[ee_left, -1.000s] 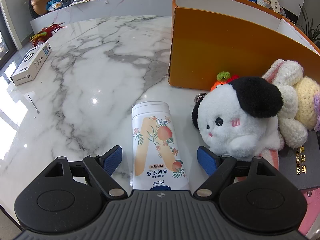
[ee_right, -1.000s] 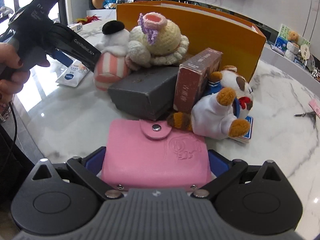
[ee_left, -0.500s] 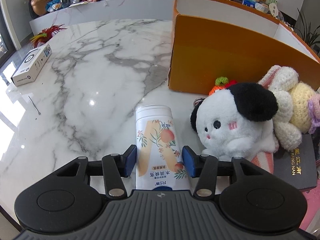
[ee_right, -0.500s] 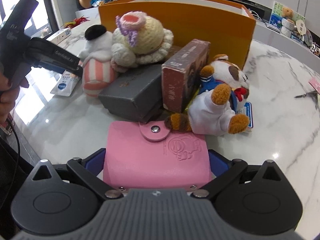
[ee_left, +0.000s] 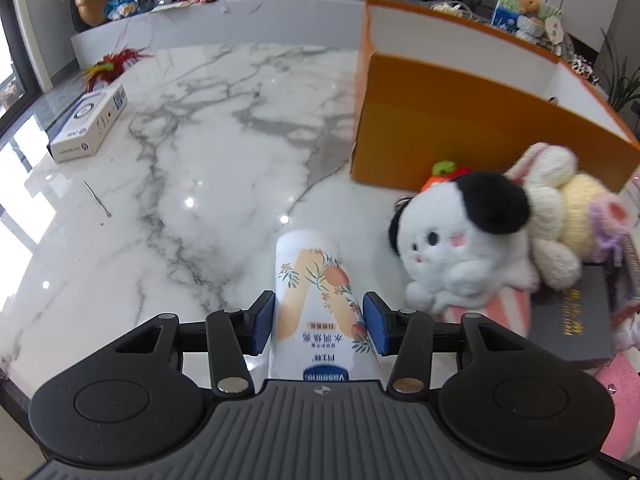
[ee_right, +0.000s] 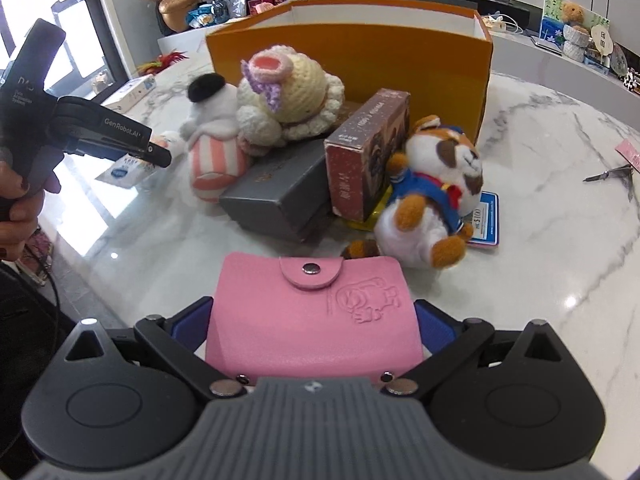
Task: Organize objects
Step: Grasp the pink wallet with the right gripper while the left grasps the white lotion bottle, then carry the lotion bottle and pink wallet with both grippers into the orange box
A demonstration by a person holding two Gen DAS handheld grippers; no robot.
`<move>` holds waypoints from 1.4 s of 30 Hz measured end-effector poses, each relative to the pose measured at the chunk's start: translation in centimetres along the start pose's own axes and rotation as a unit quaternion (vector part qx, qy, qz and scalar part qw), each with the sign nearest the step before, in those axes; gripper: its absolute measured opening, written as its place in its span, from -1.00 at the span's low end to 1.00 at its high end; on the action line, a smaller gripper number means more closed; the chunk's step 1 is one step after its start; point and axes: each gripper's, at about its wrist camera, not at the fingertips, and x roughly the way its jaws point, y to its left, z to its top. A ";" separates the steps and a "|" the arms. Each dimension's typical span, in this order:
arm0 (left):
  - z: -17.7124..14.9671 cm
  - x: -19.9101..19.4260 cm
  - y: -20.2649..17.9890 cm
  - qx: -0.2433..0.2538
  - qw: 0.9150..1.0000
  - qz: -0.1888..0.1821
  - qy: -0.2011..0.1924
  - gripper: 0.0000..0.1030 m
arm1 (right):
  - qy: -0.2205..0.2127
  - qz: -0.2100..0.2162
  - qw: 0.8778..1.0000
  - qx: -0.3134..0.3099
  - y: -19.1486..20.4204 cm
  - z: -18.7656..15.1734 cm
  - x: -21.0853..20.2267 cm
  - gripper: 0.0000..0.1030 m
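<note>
Pinching a white Vaseline tube [ee_left: 316, 304] between its blue pads, the left gripper [ee_left: 319, 326] sat at lower centre of its frame; the tube's near end was hidden under the gripper body, and whether the tube touched the marble desk [ee_left: 208, 168] could not be told. Right of it lay a white plush with a black ear [ee_left: 460, 248], blurred, leaning against a crocheted doll [ee_left: 568, 216] cut off at the right edge. Behind them stood the orange box [ee_left: 472, 132], its inside mostly out of sight.

In the right wrist view, the right gripper [ee_right: 314, 322] was closed on a pink snap wallet [ee_right: 312, 316], whose sides covered most of both pads. Above it, mid-frame, a grey box [ee_right: 276, 196] and a brown carton [ee_right: 360, 168] hid part of each other, and a fox plush [ee_right: 432, 196] covered most of a blue card [ee_right: 486, 220]. At left, the other gripper's handle blocked the tube's middle.
</note>
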 end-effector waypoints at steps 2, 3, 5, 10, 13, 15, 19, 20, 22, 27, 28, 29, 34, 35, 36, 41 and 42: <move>-0.1 -0.9 -0.2 0.004 1.000 -0.002 -0.008 0.04 | -0.003 0.004 1.000 0.002 0.2 -0.1 -0.6 0.97; -0.1 -1.3 -0.3 0.005 1.000 -0.004 -0.011 0.02 | -0.005 0.008 1.000 0.005 0.2 -0.1 -1.0 0.97; -0.1 -1.8 -0.5 0.008 1.000 -0.006 -0.017 -0.09 | -0.009 0.017 1.000 0.010 0.4 0.0 -1.7 0.97; 0.0 -2.2 -0.2 -0.002 0.999 -0.031 -0.006 -0.59 | -0.016 0.014 1.000 0.013 0.5 -0.2 -2.8 0.97; -0.2 -1.8 -0.2 -0.001 1.000 -0.028 -0.007 -0.62 | -0.017 0.012 1.000 0.017 0.4 -0.2 -2.8 0.97; -0.2 -1.7 -0.2 -0.001 1.000 -0.030 -0.007 -0.63 | -0.016 0.009 1.000 0.019 0.3 -0.1 -2.7 0.97; -0.5 -0.6 -0.2 -0.009 0.999 -0.051 0.012 -0.31 | -0.018 0.011 1.000 0.022 0.2 -0.1 -2.7 0.97; -0.7 0.1 -0.3 -0.009 0.998 -0.049 0.025 -0.09 | -0.018 0.012 0.999 0.024 0.2 -0.1 -2.7 0.97; -1.1 0.9 -0.6 -0.002 0.999 -0.038 0.031 -0.04 | -0.019 0.012 0.999 0.024 0.2 0.0 -2.7 0.97; -1.2 1.0 -1.1 0.012 0.999 -0.026 0.029 -0.08 | -0.019 0.016 0.999 0.022 0.3 0.0 -2.8 0.97; -1.2 1.1 -1.1 0.017 0.999 -0.025 0.031 -0.04 | -0.019 0.016 0.999 0.021 0.3 0.0 -2.8 0.97; -1.3 1.4 -1.2 0.020 0.999 -0.021 0.037 0.02 | -0.019 0.015 0.999 0.022 0.4 0.0 -2.8 0.97; -1.7 1.5 -1.5 0.024 0.999 -0.005 0.029 -0.01 | -0.022 0.018 0.999 0.024 0.3 0.0 -2.9 0.97; -1.6 1.5 -1.3 0.019 0.999 -0.010 0.030 -0.01 | -0.022 0.019 0.999 0.024 0.3 0.0 -3.0 0.97; -1.6 1.4 -1.2 0.015 0.999 -0.015 0.031 -0.02 | -0.022 0.019 0.999 0.024 0.3 0.0 -3.0 0.97; -1.5 0.5 -1.2 0.016 1.000 -0.020 0.017 -0.02 | -0.027 0.021 0.999 0.026 0.3 0.1 -3.3 0.97; -1.4 0.1 -1.2 0.019 1.000 -0.021 0.011 -0.02 | -0.028 0.022 0.999 0.026 0.3 0.1 -3.4 0.97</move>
